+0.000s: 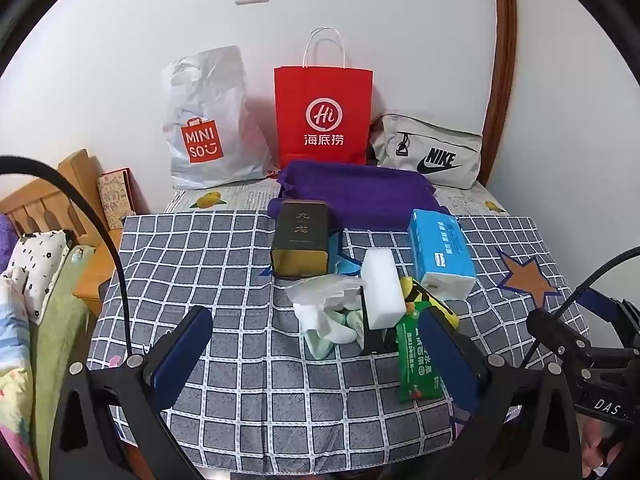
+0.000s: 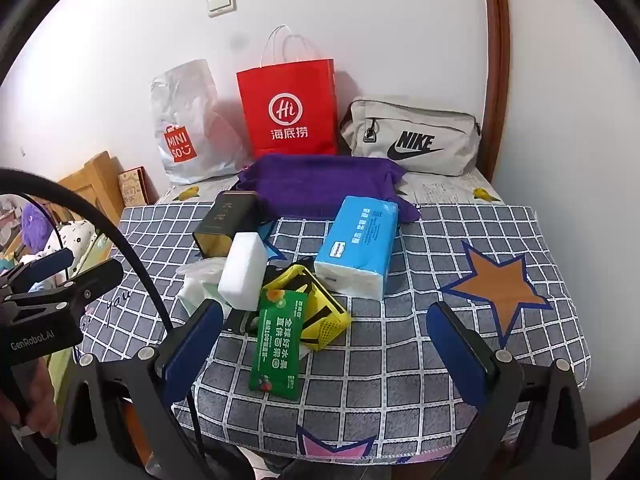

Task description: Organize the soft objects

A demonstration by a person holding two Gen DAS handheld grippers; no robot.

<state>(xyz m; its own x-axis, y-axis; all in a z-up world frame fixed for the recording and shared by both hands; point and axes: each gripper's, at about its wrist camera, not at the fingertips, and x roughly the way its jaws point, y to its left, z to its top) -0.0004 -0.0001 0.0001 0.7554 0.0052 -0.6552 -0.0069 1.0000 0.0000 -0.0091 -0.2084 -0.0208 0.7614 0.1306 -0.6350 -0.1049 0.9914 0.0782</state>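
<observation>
Both hand-held tools are held above the near edge of the checked cloth (image 1: pixel 224 264), tilted down toward the heap in the middle. The left gripper (image 1: pixel 316 344) is spread wide with nothing between its blue pads, and the right gripper (image 2: pixel 326 340) is likewise wide and empty.

The soft things are gathered in a loose cluster at the centre of the cloth: a blue tissue pack (image 2: pixel 356 248) at the right, a white sponge block (image 2: pixel 244 270) leaning beside it, a crumpled clear bag of pale green pieces (image 1: pixel 332 312) to the left, and a purple towel (image 2: pixel 324 184) folded at the far side.

No grasp appears to be begun, so the first pick is probably best made on an outer, uncovered item. The tissue pack is judged the easiest, being free on its right side; it should be pinched across its narrow width, gently, so that the wrapper is not crushed.

A dark tin (image 1: pixel 302 236) stands just beside the sponge and could be knocked over. A green sachet (image 2: pixel 278 344) and a yellow mesh pouch (image 2: pixel 320 312) lie overlapped nearest the grippers and may be dragged along. Three bags stand against the far wall.
</observation>
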